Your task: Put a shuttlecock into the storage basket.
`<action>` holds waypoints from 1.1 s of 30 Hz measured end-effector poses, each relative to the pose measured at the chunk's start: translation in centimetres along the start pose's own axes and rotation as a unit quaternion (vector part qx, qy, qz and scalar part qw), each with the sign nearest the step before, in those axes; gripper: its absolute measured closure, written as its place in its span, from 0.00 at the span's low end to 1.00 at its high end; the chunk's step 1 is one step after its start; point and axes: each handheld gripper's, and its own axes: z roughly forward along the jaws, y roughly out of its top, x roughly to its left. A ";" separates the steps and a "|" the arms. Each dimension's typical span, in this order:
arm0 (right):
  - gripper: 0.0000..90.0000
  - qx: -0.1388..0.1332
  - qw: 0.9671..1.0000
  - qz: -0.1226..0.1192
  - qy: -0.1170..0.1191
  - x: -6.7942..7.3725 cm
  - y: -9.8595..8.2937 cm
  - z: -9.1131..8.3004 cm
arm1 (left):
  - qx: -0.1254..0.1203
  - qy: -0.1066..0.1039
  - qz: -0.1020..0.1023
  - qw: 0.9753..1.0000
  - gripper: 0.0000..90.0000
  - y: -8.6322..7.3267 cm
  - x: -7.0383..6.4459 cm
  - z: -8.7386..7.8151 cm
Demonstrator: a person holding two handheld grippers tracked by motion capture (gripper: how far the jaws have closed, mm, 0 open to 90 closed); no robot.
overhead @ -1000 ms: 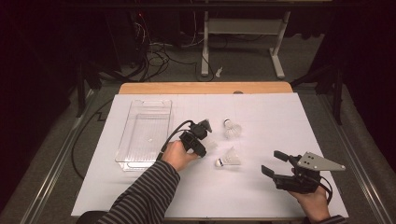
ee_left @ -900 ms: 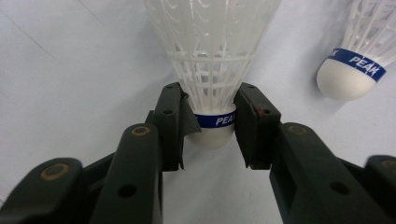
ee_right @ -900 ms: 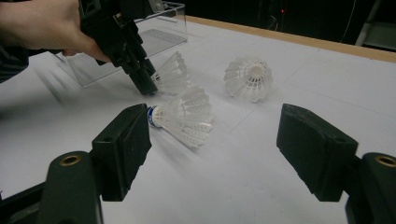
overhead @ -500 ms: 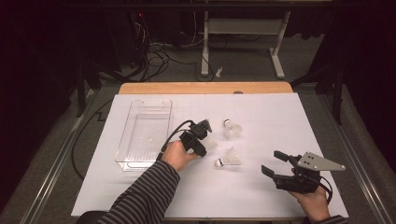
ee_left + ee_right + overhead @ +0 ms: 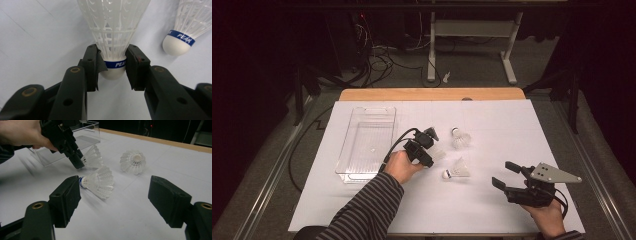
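Three white shuttlecocks with blue bands are on the white table sheet. My left gripper (image 5: pixel 432 149) (image 5: pixel 113 62) is shut on one shuttlecock (image 5: pixel 113 30) (image 5: pixel 93 157), its jaws pinching the cork at the blue band, low over the sheet. A second shuttlecock (image 5: pixel 456 172) (image 5: pixel 98 182) (image 5: pixel 185 27) lies on its side just right of it. The third shuttlecock (image 5: pixel 460 139) (image 5: pixel 133 162) rests farther back. My right gripper (image 5: pixel 504 174) (image 5: pixel 116 186) is open near the front right, with nothing between its jaws, pointing toward the lying shuttlecock.
A clear plastic tray (image 5: pixel 367 145) (image 5: pixel 86 137) stands to the left of the left gripper, with nothing visible in it. The white sheet (image 5: pixel 512 125) covers the table; a wooden edge (image 5: pixel 432 94) runs along the back. Cables and desk legs lie on the floor beyond.
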 end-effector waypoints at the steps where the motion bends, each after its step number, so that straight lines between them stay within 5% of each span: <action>1: 0.30 0.000 1.000 -0.001 0.000 0.0 0.0 0.0 | -0.002 -0.001 0.001 1.000 0.72 0.0 0.0 -0.1; 33: 0.29 -0.002 1.000 0.000 0.000 0.0 0.0 0.0 | -0.062 -0.038 0.004 0.997 0.72 -0.1 -0.8 -2.5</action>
